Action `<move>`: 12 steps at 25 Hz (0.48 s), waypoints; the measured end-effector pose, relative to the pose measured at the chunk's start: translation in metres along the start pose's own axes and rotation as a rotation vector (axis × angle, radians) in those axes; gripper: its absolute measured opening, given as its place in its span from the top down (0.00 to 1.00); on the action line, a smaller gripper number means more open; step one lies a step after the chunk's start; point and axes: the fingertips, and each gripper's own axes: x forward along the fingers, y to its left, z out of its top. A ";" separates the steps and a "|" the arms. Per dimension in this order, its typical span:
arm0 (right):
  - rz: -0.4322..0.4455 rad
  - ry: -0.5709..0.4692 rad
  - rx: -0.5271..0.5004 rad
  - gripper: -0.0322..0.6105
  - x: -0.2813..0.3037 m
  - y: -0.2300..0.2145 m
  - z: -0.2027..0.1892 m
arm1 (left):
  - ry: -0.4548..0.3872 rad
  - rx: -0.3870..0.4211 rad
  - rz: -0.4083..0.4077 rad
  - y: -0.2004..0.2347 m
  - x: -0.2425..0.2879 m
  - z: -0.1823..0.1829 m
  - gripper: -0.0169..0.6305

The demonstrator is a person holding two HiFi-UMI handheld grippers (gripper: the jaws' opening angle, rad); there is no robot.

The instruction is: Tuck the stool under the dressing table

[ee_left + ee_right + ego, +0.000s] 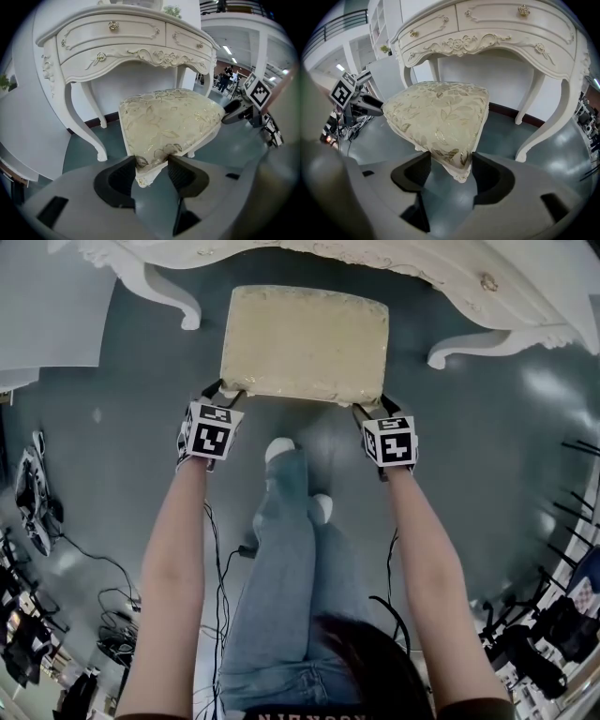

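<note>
2 near corners of stool (305, 343) clamped | left gripper (152, 164): left corner | right gripper (451, 161): right corner

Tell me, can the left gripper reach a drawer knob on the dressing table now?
Probably not: the left gripper is closed on the stool at its near corner, so the whole seat lies between it and the nearest drawer knob.

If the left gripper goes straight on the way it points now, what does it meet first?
The stool: its near corner sits clamped between the fingers of the left gripper. Further along that line probably stands the dressing table.
</note>
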 end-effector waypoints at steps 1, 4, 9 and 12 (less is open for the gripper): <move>-0.006 -0.008 -0.002 0.53 0.002 -0.004 0.005 | -0.014 0.004 0.002 0.003 0.004 0.006 0.65; -0.024 -0.030 -0.008 0.54 0.008 -0.014 0.019 | -0.026 -0.001 0.007 0.010 0.013 0.019 0.65; -0.044 -0.079 -0.012 0.54 0.019 -0.029 0.042 | -0.061 -0.002 0.009 0.021 0.028 0.041 0.65; -0.055 -0.123 -0.008 0.54 0.027 -0.038 0.058 | -0.086 -0.009 0.010 0.027 0.037 0.056 0.65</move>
